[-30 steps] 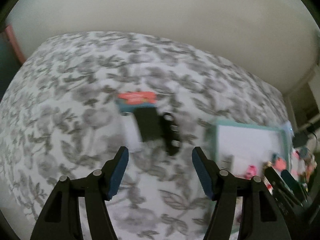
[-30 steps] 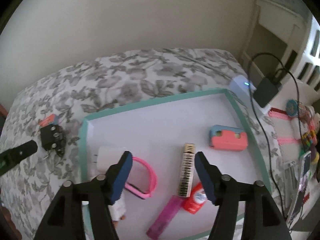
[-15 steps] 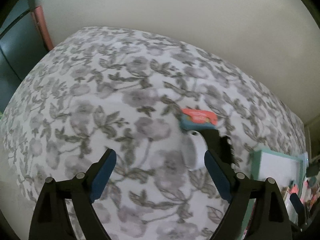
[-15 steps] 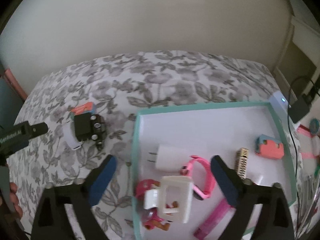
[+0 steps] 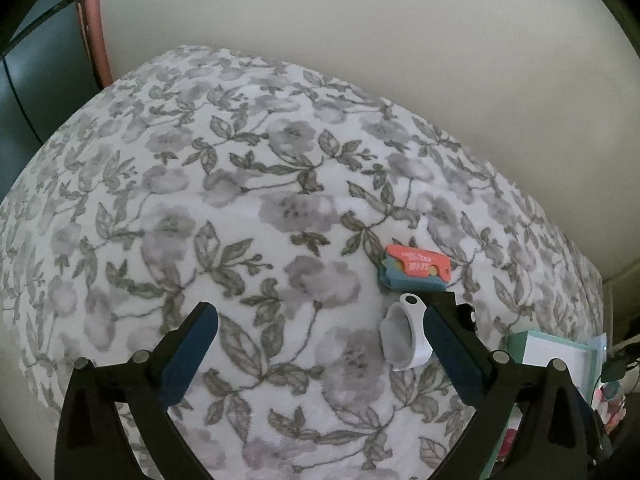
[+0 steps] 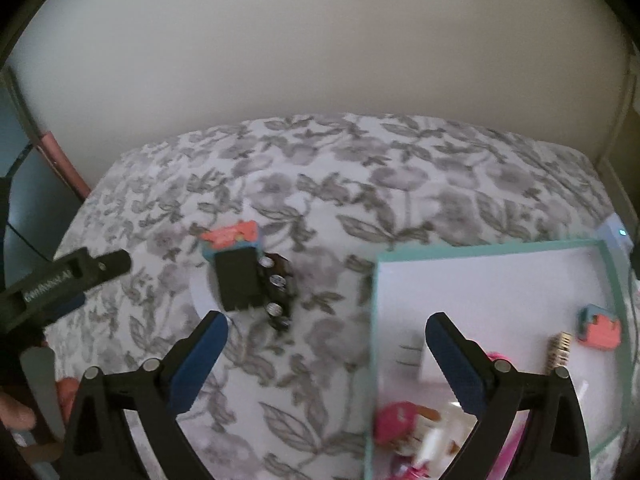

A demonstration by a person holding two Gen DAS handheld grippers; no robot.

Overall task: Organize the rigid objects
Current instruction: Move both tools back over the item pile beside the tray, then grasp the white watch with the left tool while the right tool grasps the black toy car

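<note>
A cluster of small objects lies on the floral bedspread: a coral-and-teal box [image 5: 416, 267] [image 6: 232, 236], a white curved piece [image 5: 404, 338] and a black block with capacitors [image 6: 252, 286]. My left gripper [image 5: 320, 350] is open and empty, with the cluster just beside its right finger. My right gripper [image 6: 326, 354] is open and empty, below and right of the black block. A teal-rimmed white tray [image 6: 376, 320] at the right holds a white charger [image 6: 424, 364], a coral-teal box [image 6: 600, 326], a comb-like strip [image 6: 558, 352] and pink items [image 6: 396, 420].
A cream wall rises behind the bed. A pink post [image 5: 96, 36] and a dark panel stand at the left edge. The tray corner [image 5: 556, 356] shows at the left wrist view's right. The left gripper's body [image 6: 60, 284] enters the right wrist view from the left.
My left gripper swung left, so the cluster slid from centre to beside its right finger. My right gripper moved left off the tray toward the cluster. Both jaws opened wider.
</note>
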